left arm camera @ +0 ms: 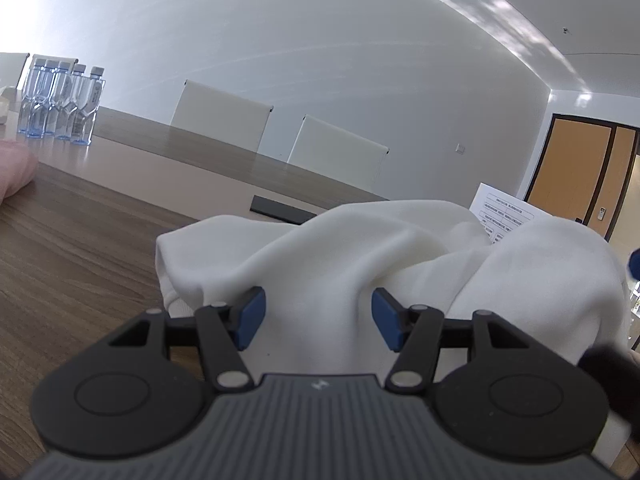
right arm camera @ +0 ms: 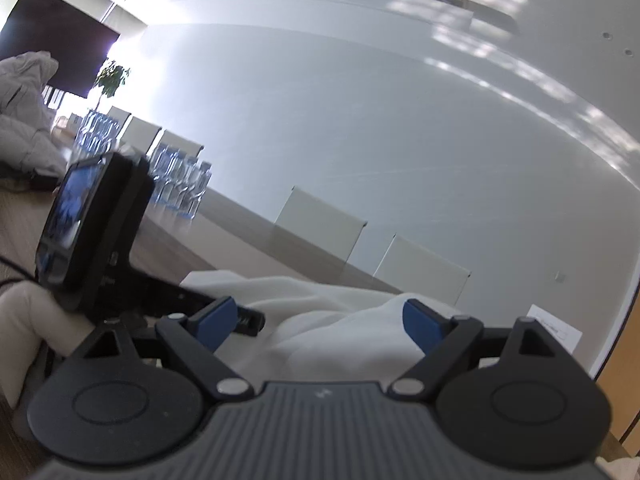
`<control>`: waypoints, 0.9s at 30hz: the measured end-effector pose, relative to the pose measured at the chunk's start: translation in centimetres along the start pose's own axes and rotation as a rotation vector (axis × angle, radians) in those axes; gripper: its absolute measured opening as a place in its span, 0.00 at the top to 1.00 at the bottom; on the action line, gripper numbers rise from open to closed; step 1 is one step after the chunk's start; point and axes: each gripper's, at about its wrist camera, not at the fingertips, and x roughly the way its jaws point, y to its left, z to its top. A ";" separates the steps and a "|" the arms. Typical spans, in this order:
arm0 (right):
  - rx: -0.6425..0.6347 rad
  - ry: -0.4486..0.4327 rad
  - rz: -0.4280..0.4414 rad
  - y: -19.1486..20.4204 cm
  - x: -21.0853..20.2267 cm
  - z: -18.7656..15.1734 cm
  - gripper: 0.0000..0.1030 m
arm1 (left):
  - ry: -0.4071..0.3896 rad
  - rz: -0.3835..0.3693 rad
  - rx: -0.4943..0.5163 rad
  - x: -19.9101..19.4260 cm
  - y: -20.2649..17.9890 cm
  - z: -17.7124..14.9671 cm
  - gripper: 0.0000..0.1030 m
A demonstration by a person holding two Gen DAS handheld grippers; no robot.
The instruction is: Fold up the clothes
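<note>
Garment: we see the white garment bunched on the desk, no clear long axis.
Room: bare desk left.
Left gripper: parted, cloth between.
Right gripper: wide apart, over cloth.

The crumpled white cloth garment hides the lower part of the printed white paper sheet behind it, whose text is too small to read. Left of the garment, a pink soft thing is cut by the picture's edge on the wooden counter.
</note>
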 end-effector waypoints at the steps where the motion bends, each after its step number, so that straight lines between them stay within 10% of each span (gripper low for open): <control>1: -0.015 0.021 -0.012 1.0 -0.1 -0.1 0.10 | 0.002 0.005 -0.007 0.0 0.1 0.0 0.45; 5: -0.065 0.097 -0.089 1.5 2.1 -1.2 0.15 | 0.019 0.005 -0.036 0.2 0.7 0.1 0.44; 8: -0.079 0.149 -0.214 0.7 3.3 -1.5 0.40 | 0.034 0.017 -0.040 0.3 0.7 0.1 0.44; 15: 0.131 0.313 -0.635 -8.8 6.4 -3.3 0.38 | 0.107 0.017 -0.118 1.2 2.1 0.3 0.41; 18: 0.291 0.392 -0.683 -11.9 5.2 -3.7 0.40 | 0.122 0.008 -0.196 1.3 3.3 0.4 0.40; 27: -0.001 0.070 -0.111 0.1 1.5 3.1 0.17 | 0.096 0.010 -0.277 1.0 4.6 0.6 0.40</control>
